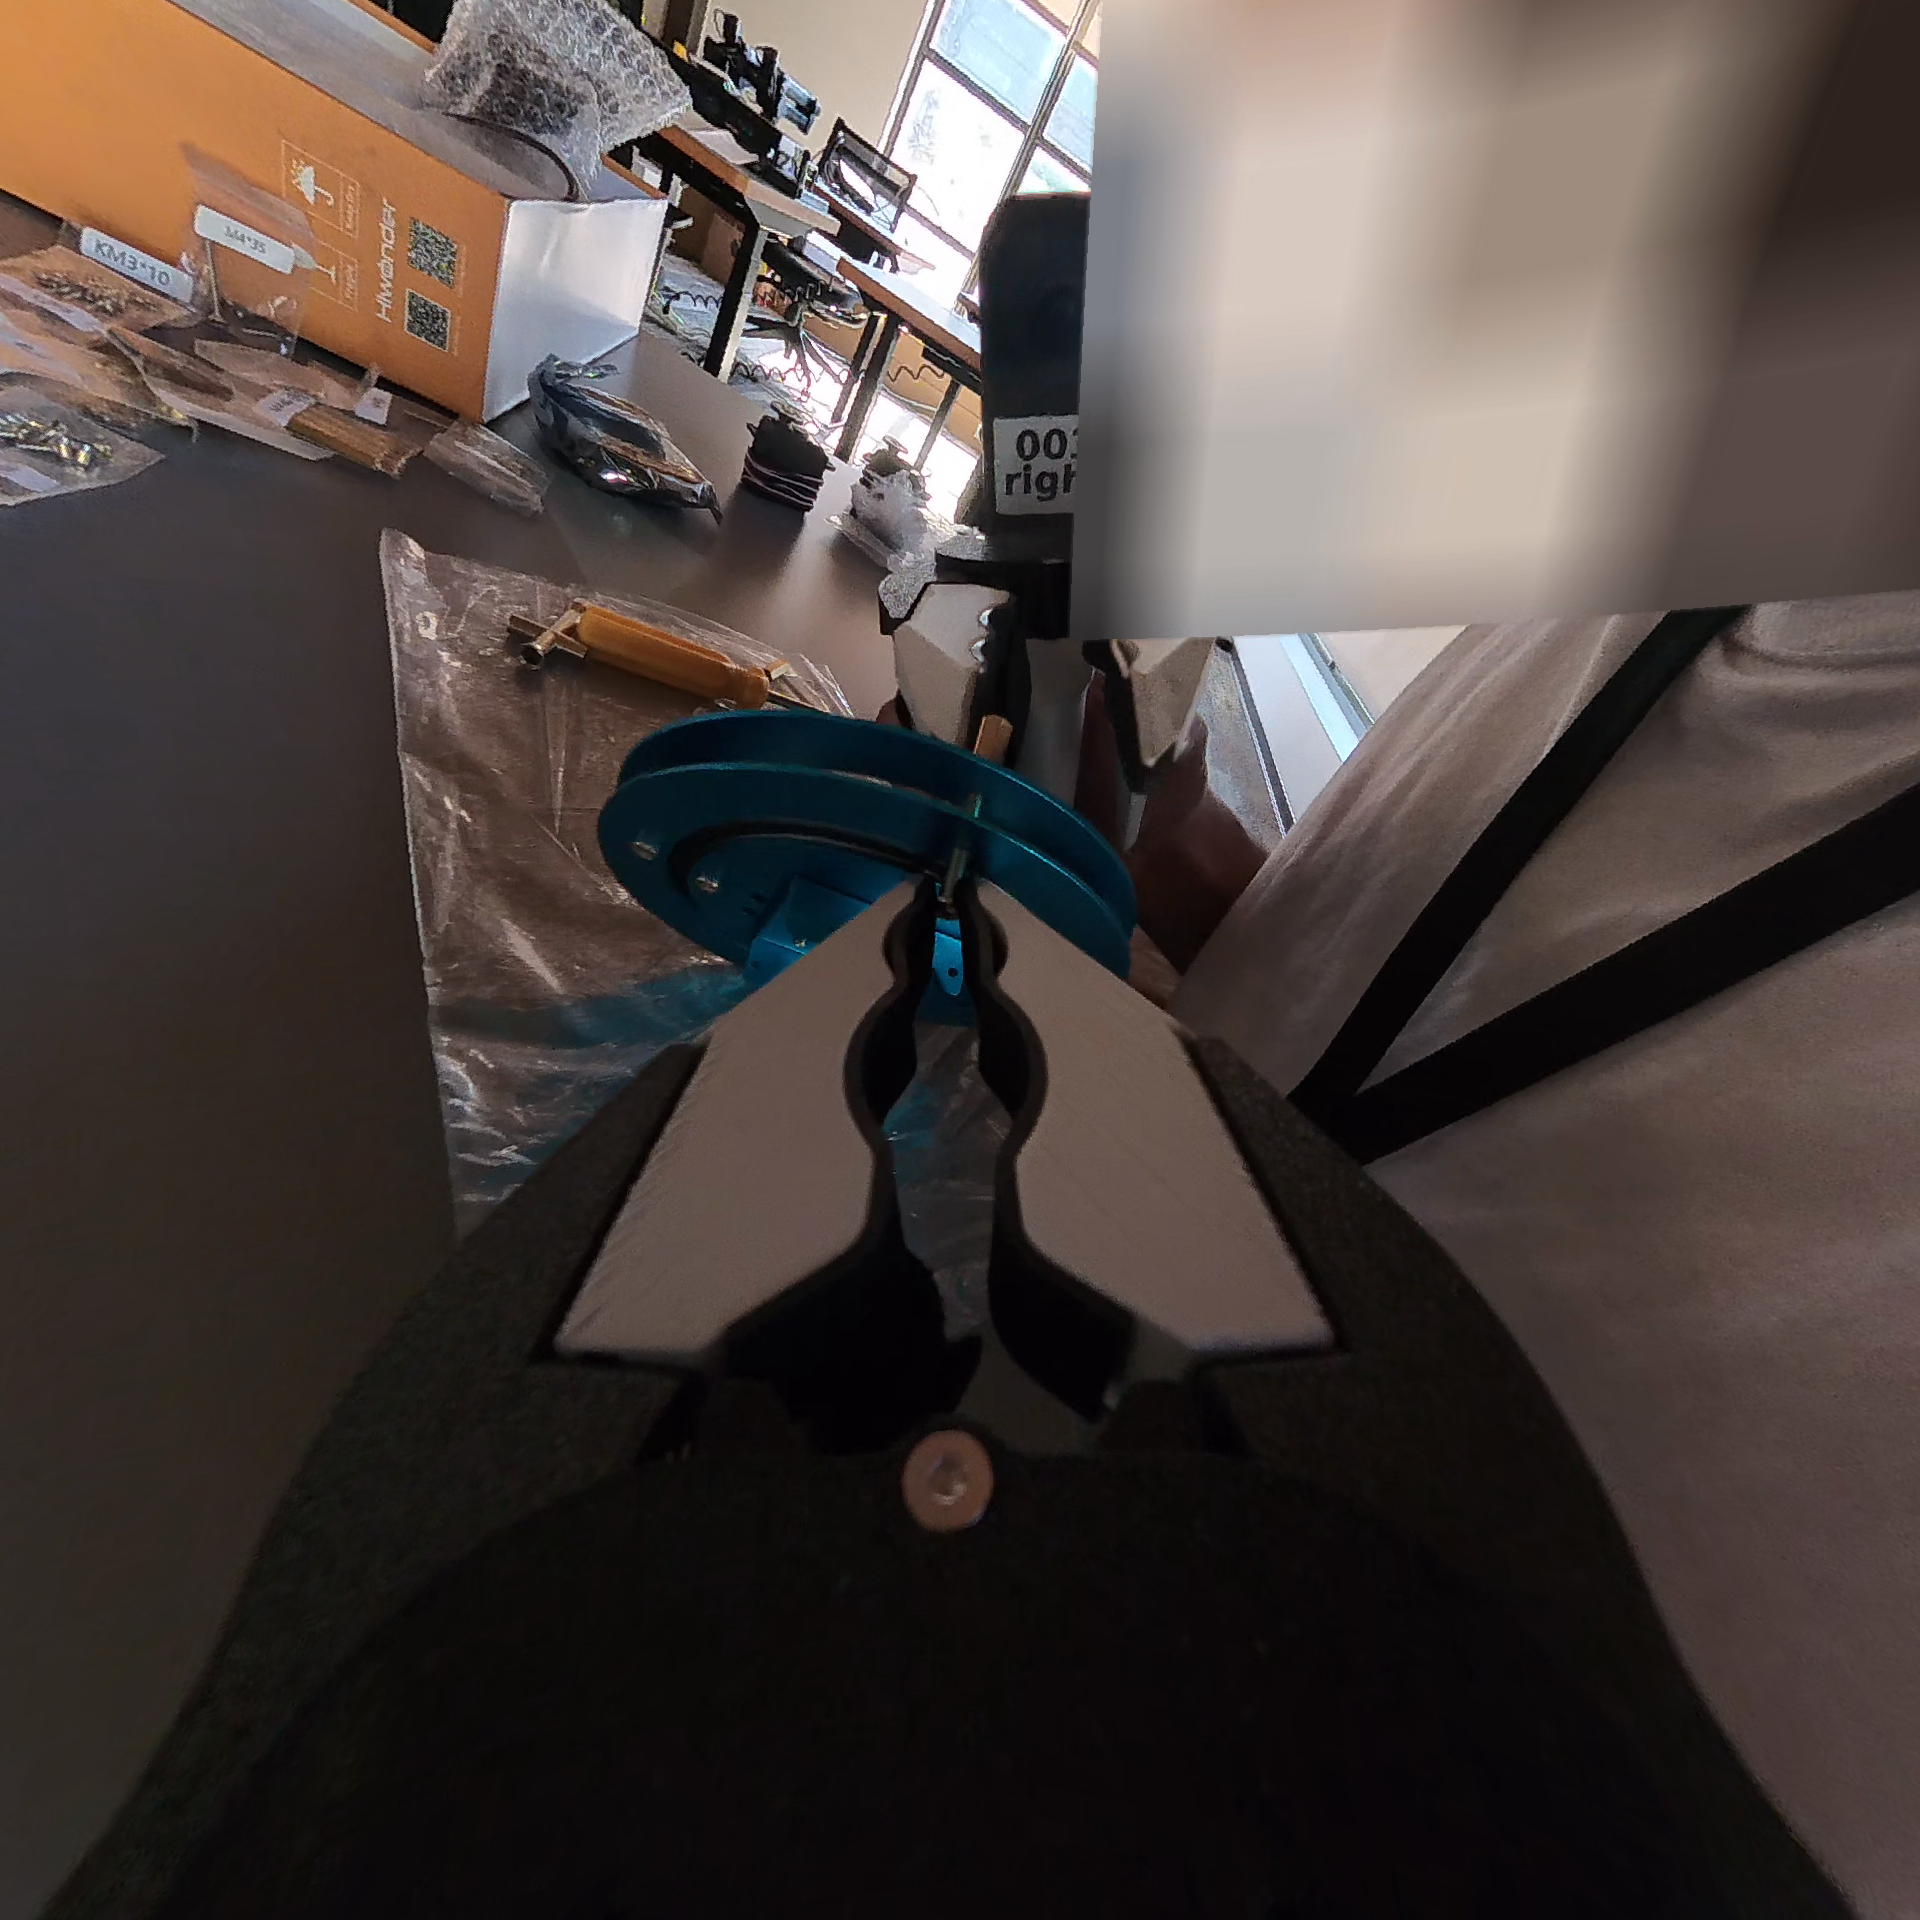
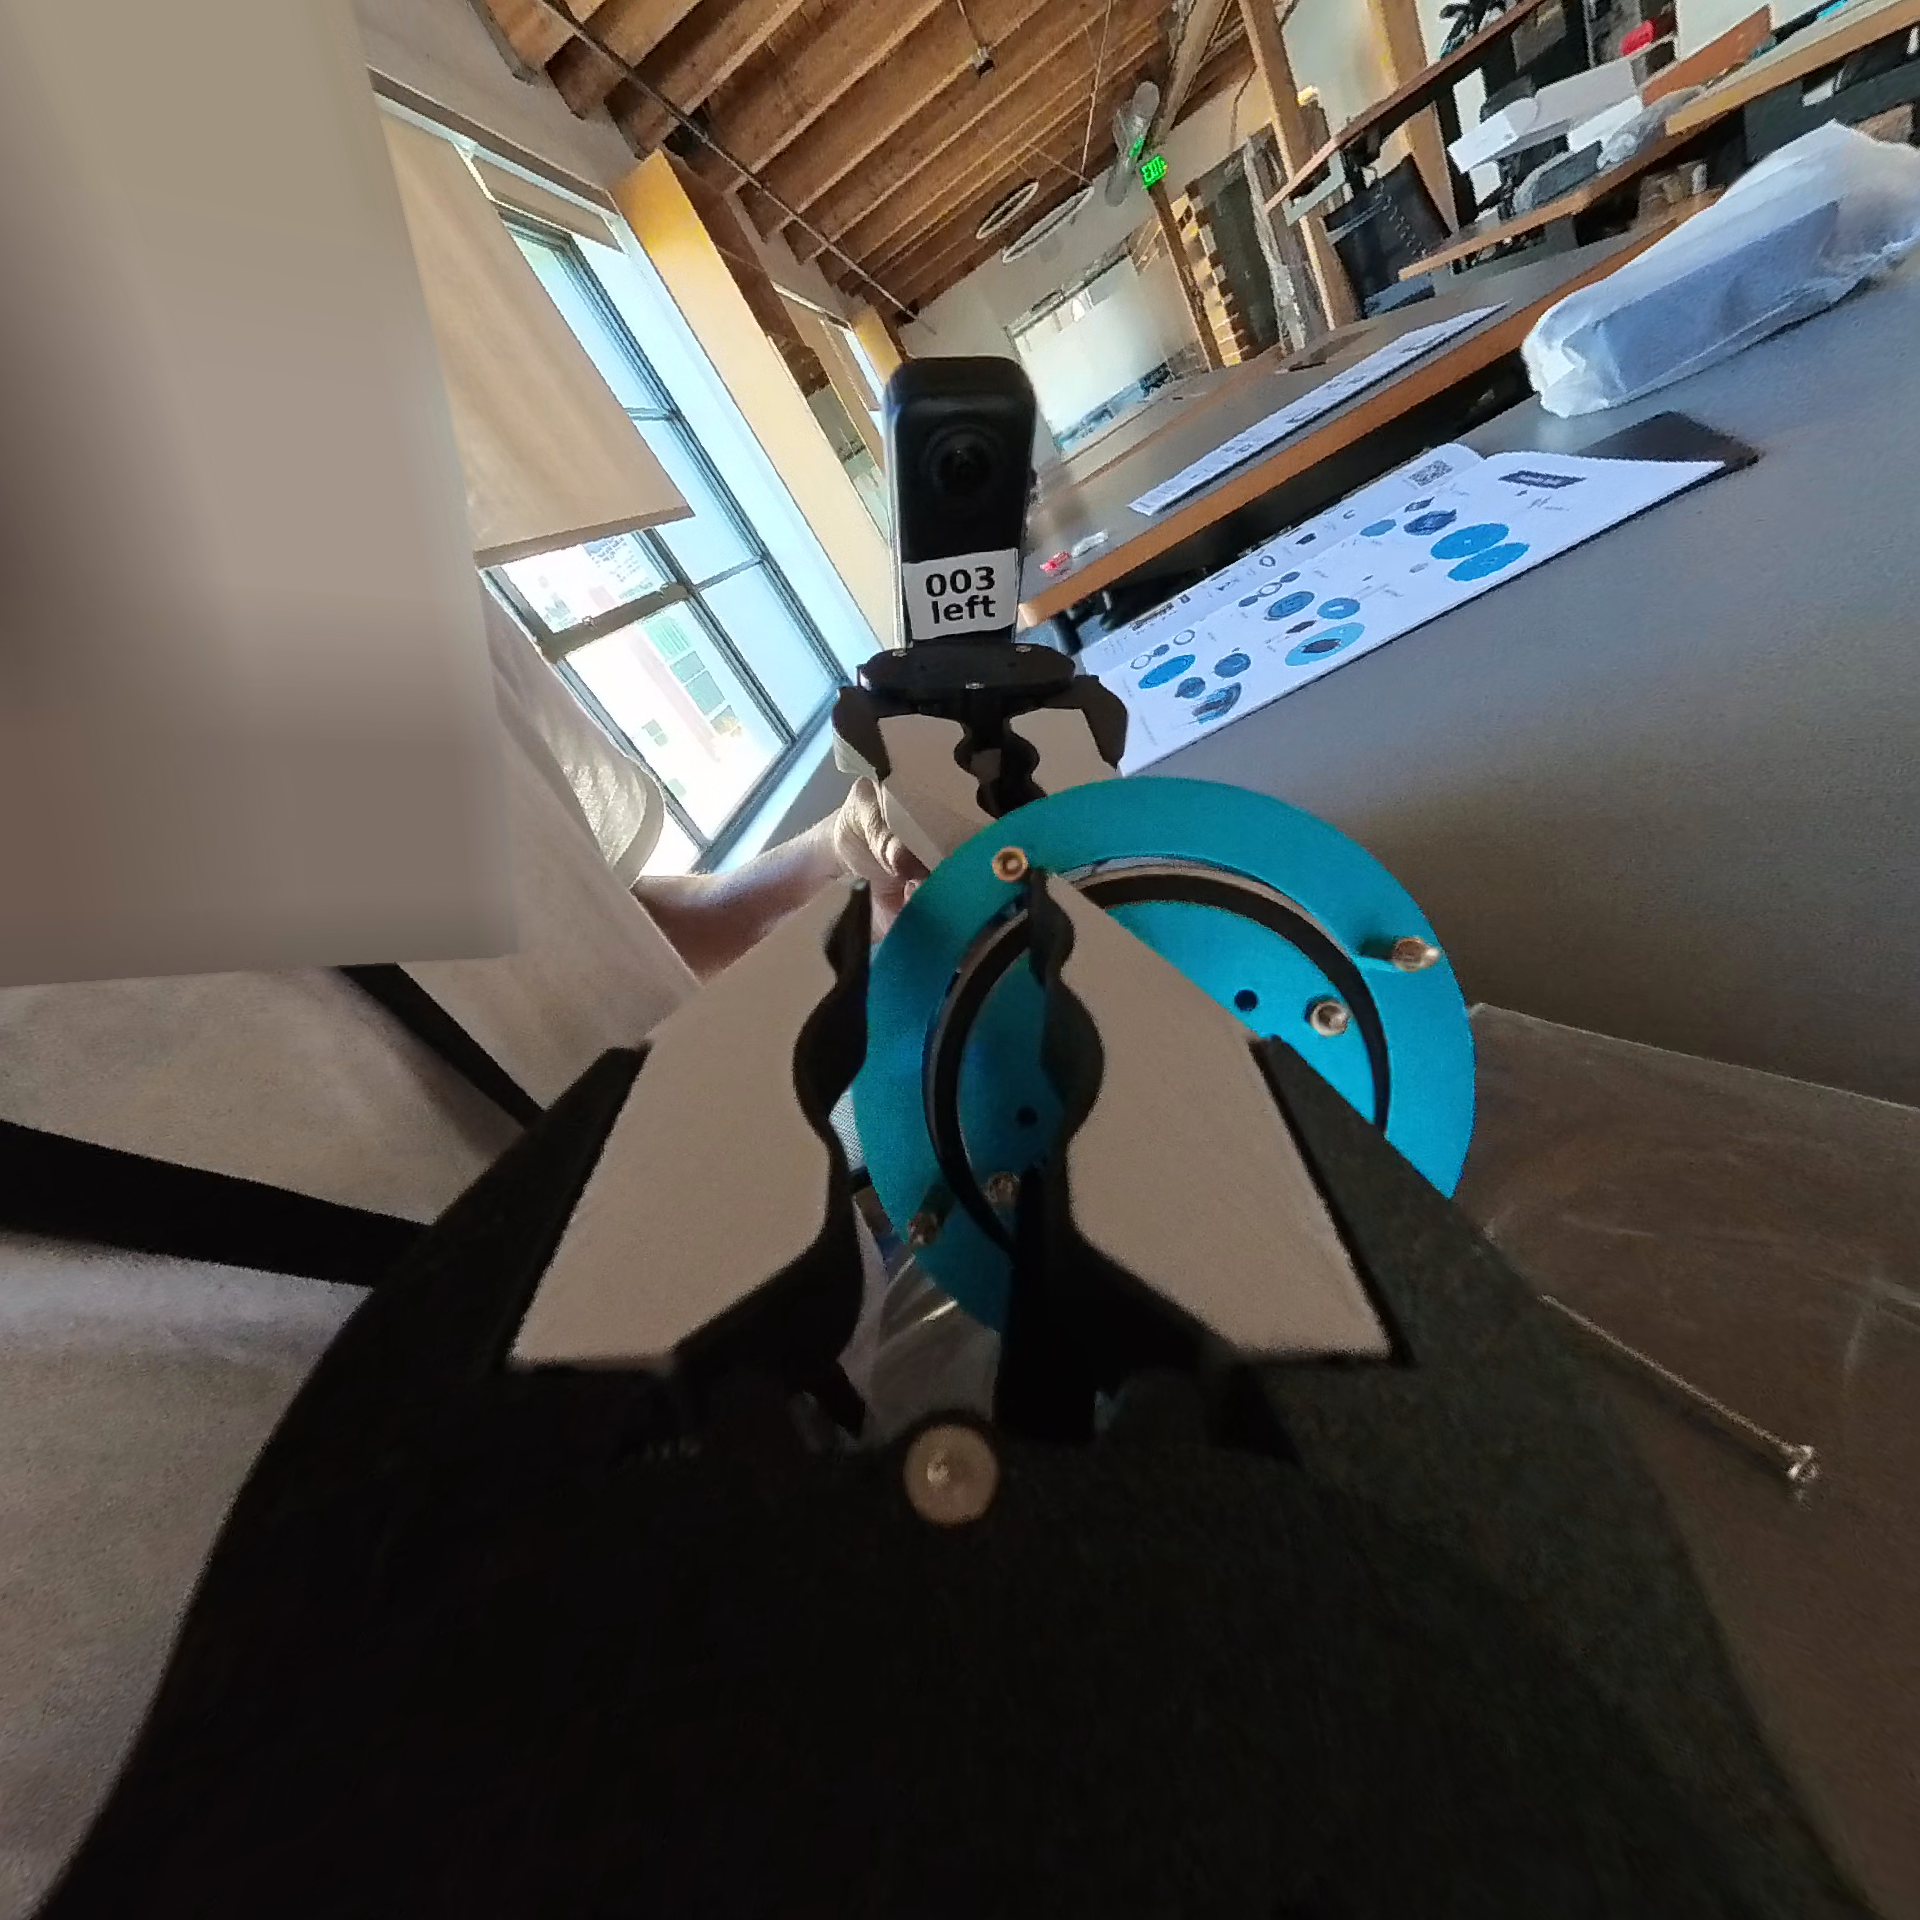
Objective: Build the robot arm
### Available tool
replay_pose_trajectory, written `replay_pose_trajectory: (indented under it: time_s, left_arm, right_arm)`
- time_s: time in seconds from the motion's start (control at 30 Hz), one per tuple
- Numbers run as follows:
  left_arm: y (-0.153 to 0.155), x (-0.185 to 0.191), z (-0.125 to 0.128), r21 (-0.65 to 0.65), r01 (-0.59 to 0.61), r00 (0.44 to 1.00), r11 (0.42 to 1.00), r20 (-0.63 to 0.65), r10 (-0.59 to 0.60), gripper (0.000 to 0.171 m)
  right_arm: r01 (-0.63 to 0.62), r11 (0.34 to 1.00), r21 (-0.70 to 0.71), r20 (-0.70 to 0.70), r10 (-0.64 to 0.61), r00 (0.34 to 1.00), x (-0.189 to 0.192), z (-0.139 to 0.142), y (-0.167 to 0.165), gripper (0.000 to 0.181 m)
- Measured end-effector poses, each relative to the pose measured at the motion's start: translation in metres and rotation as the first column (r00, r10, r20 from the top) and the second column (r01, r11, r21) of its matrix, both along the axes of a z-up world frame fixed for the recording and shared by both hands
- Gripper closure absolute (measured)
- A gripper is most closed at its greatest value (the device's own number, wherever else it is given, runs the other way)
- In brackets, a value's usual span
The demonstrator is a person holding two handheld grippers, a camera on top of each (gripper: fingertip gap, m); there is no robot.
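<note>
A grey table point(image 1: 187, 935) in a long workroom with a timber-beamed ceiling point(image 2: 883, 125) and tall windows point(image 2: 665, 623); further desks point(image 2: 1299, 468) stand beyond the fingertips in both views. A clear plastic sheet point(image 1: 499, 790) lies on the table under the work.

The blue disc assembly point(image 2: 1299, 987), two round plates stacked with a gap and joined by small screws, is held tilted above the sheet between the two grippers, which face each other across it. The left gripper point(image 1: 948, 883) has its fingers drawn nearly together, the tips pinching a small screw or post point(image 1: 961, 847) at the disc rim. The right gripper point(image 2: 1023, 878) is likewise narrowed; its fingers overlap the upper rim of the disc beside a brass screw head point(image 2: 1010, 860), but whether they grip the plate cannot be told.

Ahead and left of the left fingers: an orange carton point(image 1: 260, 208) carrying bubble wrap point(image 1: 551, 83), small bags of hardware point(image 1: 94, 301), a yellow-handled driver point(image 1: 665, 649). Ahead and right of the right fingers: an open instruction sheet point(image 2: 1403, 582), a wrapped white parcel point(image 2: 1714, 301). A person's pale shirt with black straps point(image 1: 1610, 935) lies close beside both grippers.
</note>
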State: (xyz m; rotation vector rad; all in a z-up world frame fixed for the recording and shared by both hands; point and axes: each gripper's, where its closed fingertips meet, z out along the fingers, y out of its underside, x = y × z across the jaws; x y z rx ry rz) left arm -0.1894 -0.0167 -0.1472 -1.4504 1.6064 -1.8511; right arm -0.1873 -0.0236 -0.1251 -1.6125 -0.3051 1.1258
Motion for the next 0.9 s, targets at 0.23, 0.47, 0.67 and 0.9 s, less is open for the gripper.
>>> replay_pose_trajectory:
  time_s: [0.23, 0.47, 0.67, 0.9]
  left_arm:
    - [-0.002, -0.001, -0.001, 0.004, 0.003, 1.0, 1.0, 0.002, -0.003, 0.169]
    - [0.001, -0.001, -0.002, 0.008, -0.031, 0.999, 1.0, -0.013, 0.031, 0.168]
    - [-0.004, -0.005, -0.006, 0.081, -0.022, 0.999, 0.996, -0.029, 0.025, 0.168]
    - [-0.007, -0.012, -0.014, 0.15, -0.055, 0.996, 0.987, -0.062, 0.065, 0.168]
  right_arm:
    - [0.031, 0.999, 0.042, 0.061, -0.033, 0.998, -0.002, 0.001, 0.004, 0.156]
    - [-0.035, 0.999, -0.012, 0.045, 0.036, 0.998, -0.004, -0.004, -0.005, 0.174]
    - [0.049, 0.999, -0.005, 0.114, -0.048, 0.992, 0.002, -0.004, 0.005, 0.176]
    - [0.022, 0.998, -0.064, 0.081, -0.017, 0.997, -0.007, -0.008, 0.01, 0.176]
